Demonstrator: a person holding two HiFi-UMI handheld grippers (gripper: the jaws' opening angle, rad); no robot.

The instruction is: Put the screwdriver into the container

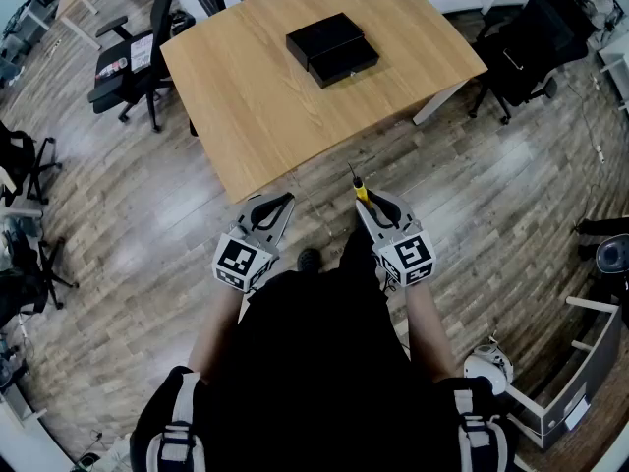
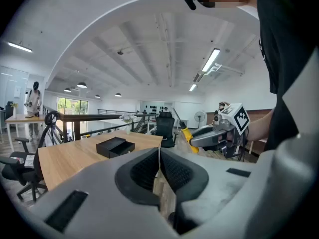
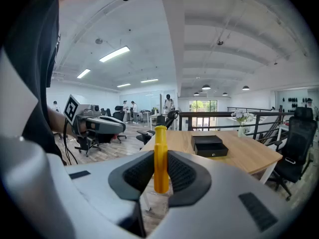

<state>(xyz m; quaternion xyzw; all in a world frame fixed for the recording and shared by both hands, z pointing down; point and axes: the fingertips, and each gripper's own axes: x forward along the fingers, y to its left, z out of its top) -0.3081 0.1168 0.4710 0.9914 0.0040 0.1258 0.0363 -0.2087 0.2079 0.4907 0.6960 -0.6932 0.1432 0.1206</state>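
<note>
A yellow-handled screwdriver [image 3: 160, 158] stands upright between the pads of my right gripper [image 3: 160, 176], which is shut on its handle. In the head view the right gripper [image 1: 366, 201] hangs just short of the table's near edge, the screwdriver [image 1: 359, 187] poking forward with its dark shaft. The black container [image 1: 331, 49] lies open on the far part of the wooden table [image 1: 265, 116]; it also shows as the container [image 3: 209, 146] ahead of the right gripper and the container [image 2: 115, 146] left of centre in the left gripper view. My left gripper [image 1: 274, 206] is shut with nothing in it, its pads touching [image 2: 159, 171].
Black office chairs [image 1: 133, 62] stand left of the table and another chair [image 1: 531, 37] at the right. A white rack and a round device [image 1: 488, 365] sit on the floor at lower right. The person's dark torso fills the bottom of the head view.
</note>
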